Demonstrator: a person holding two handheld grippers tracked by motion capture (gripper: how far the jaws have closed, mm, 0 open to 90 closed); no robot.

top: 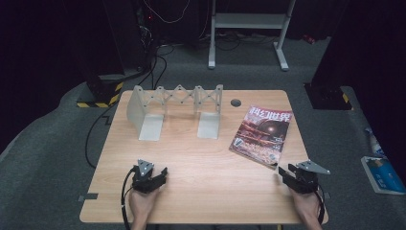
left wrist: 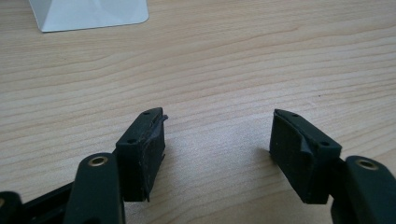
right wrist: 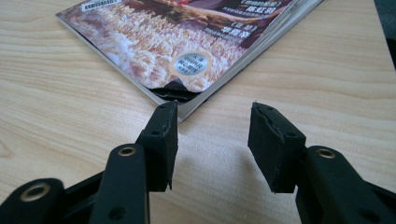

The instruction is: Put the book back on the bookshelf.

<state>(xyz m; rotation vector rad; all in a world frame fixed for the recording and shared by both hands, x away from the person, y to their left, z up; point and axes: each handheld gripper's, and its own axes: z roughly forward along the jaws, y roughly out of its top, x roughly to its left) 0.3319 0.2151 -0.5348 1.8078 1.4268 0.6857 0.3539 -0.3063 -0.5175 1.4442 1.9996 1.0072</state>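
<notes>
A magazine with a red-brown cover lies flat on the right half of the wooden table. My right gripper rests at the front right with a hand on it. In the right gripper view this gripper is open, its tips just short of the magazine's near corner, nothing between the pads. My left gripper sits at the front left. The left gripper view shows it open over bare wood. A grey metal expanding book rack stands at the back left.
One foot plate of the rack lies ahead of the left gripper. A round cable hole is at the table's back edge. On the floor are a white stand, cables and a blue packet.
</notes>
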